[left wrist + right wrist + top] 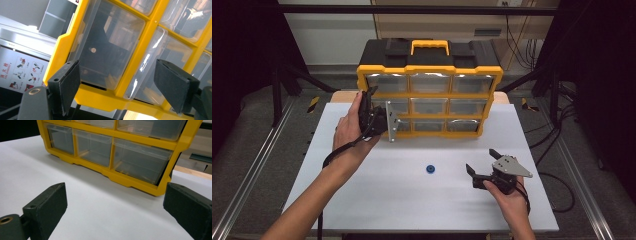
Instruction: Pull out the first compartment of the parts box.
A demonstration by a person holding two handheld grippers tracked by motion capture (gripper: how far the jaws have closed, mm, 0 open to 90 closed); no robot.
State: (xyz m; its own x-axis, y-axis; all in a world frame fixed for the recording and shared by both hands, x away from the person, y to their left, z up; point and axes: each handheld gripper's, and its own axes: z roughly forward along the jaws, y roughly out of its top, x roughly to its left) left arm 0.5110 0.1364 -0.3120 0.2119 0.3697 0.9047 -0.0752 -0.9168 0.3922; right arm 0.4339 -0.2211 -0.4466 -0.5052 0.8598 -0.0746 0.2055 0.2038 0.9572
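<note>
A yellow and black organiser cabinet (430, 69) with clear drawers stands upright at the back of the white table (362, 200). In the high view my left gripper (396, 122) is held against the cabinet's lower left front. In the left gripper view its jaws stand wide apart around a clear corner drawer (110, 45), and I cannot see the pads pressing on it. My right gripper (482, 161) rests low at the right of the table, open and empty, pointing at the cabinet's bottom row (140, 139). A small blue round piece (430, 168) lies on the table between the two hands.
The cabinet has a yellow carry handle (430, 46) on top. Dark frame posts and cables stand at both sides of the table. Metal rails run along the floor to the left and right.
</note>
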